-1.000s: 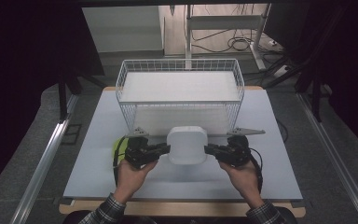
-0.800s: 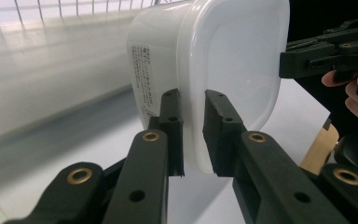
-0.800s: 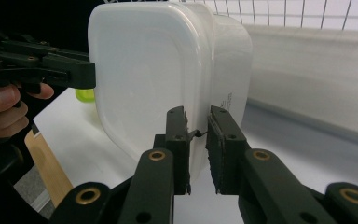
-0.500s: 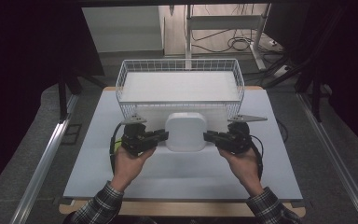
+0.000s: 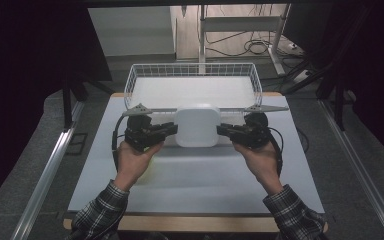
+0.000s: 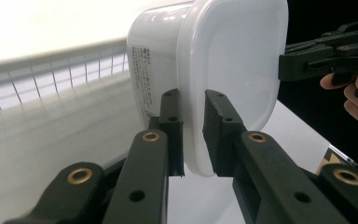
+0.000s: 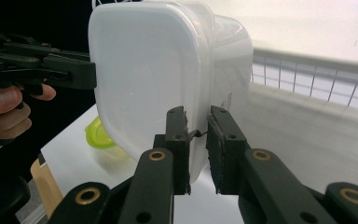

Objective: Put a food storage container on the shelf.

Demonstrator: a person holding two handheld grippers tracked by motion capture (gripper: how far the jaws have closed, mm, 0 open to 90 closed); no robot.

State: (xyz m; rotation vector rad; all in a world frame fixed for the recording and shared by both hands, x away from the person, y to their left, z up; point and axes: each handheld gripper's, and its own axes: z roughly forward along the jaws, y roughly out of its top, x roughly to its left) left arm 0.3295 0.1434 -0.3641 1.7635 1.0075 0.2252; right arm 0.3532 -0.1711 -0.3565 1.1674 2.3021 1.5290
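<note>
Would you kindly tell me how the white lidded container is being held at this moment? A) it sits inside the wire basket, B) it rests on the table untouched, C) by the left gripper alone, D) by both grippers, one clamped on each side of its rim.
D: the left gripper and right gripper each pinch the rim of the container from opposite sides, in front of the basket.

Dim room w/ dark edges, bright overexposed bg, slight blur
</note>
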